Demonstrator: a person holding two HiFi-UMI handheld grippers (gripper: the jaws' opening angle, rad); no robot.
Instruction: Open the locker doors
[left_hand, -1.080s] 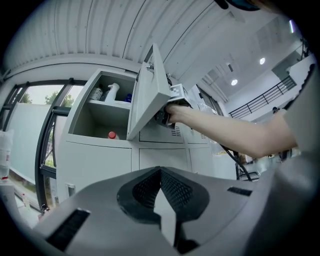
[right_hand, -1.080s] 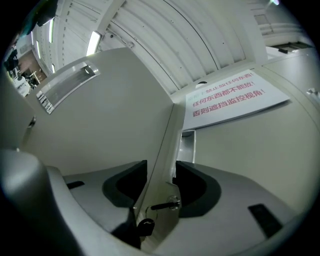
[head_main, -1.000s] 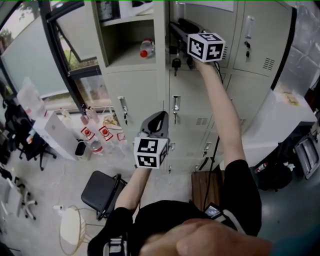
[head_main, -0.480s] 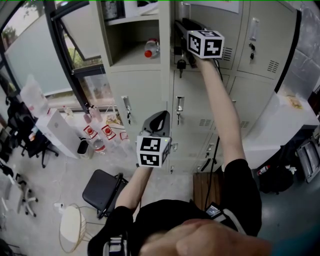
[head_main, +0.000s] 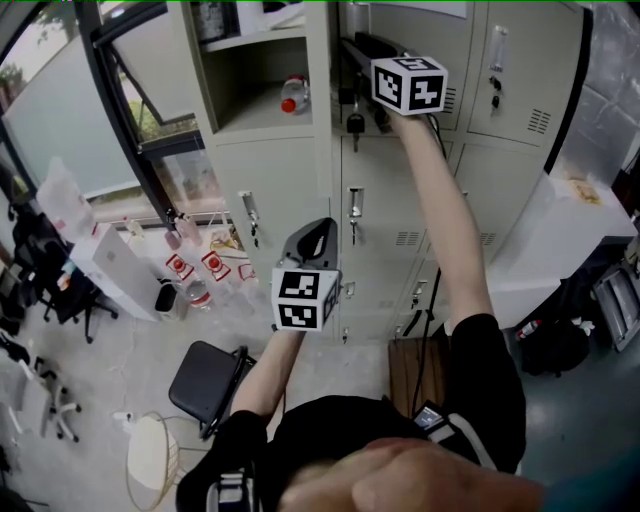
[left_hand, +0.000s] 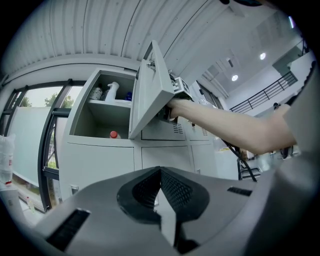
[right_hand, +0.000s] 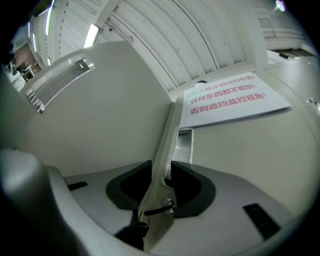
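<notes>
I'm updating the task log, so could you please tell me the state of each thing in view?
Upper locker door: swung open.
Right gripper: jaws just closed further, clamped on that door's edge.
Left gripper: shut, empty.
Key: stuck in that door.
Lower locker doors: shut.

Painted metal, smooth matt grey: locker door (right_hand: 100, 130). Dark metal: key (right_hand: 152, 209). Smooth white paper: sign (right_hand: 230, 97).
</notes>
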